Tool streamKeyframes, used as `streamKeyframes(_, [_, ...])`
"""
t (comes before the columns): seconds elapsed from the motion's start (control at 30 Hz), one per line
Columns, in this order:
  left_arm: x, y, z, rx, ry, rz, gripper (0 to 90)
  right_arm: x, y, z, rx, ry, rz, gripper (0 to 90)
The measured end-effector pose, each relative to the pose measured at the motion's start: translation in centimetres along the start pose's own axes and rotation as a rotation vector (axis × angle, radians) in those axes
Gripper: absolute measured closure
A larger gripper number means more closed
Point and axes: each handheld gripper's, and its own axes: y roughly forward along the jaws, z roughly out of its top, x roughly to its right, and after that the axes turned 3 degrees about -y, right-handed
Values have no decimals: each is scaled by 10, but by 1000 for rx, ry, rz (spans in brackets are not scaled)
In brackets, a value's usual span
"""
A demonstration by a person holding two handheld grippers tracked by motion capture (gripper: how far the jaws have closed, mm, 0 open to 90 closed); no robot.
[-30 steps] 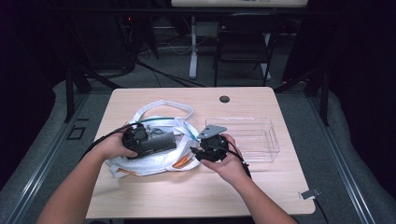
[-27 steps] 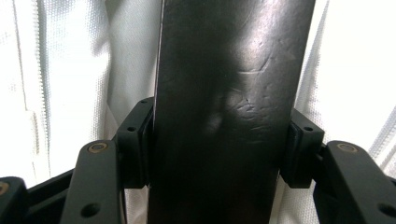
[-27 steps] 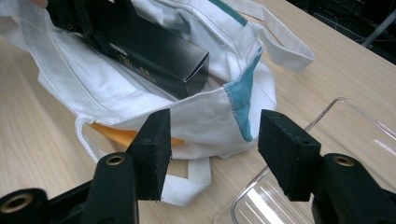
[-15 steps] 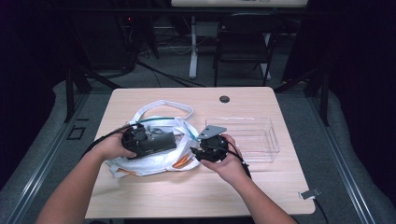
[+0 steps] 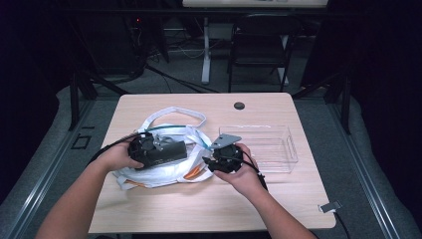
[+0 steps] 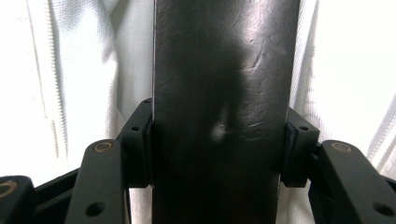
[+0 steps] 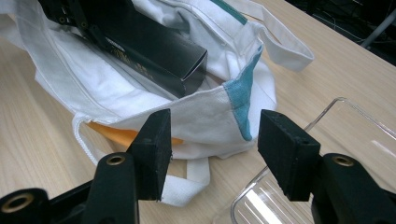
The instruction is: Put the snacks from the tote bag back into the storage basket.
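A white cloth bag (image 5: 149, 175) with a teal trim lies slumped on the wooden table (image 5: 209, 209). My left gripper (image 5: 158, 151) is shut on a long black box (image 5: 174, 152), which sits in the bag's mouth. In the left gripper view both pads press the sides of the black box (image 6: 224, 70) inside my left gripper (image 6: 217, 140), with white cloth behind it. My right gripper (image 5: 206, 164) stands open just right of the bag. In the right gripper view my right gripper (image 7: 212, 144) faces the bag's rim (image 7: 205, 112), and the black box (image 7: 154, 51) lies beyond it.
A clear plastic tray (image 5: 278, 149) stands right of the bag, its corner close by my right gripper (image 7: 345, 121). Something orange (image 7: 116, 135) pokes out under the bag. Bag straps (image 5: 174, 114) loop toward the table's far side. A dark round hole (image 5: 239, 105) marks the far edge.
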Motion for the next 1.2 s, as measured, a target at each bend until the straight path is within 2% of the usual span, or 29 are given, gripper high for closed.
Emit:
streamKeyframes(0.3, [1,-9,-4,18,12,11,433,0,0,0,0,-1,0,447])
streamKeyframes(0.67, [1,-17,-9,42,6,25,433,0,0,0,4,0,-3,447])
streamKeyframes(1.2, [4,-46,-7,69,19,51,433,0,0,0,1,2,-8,446])
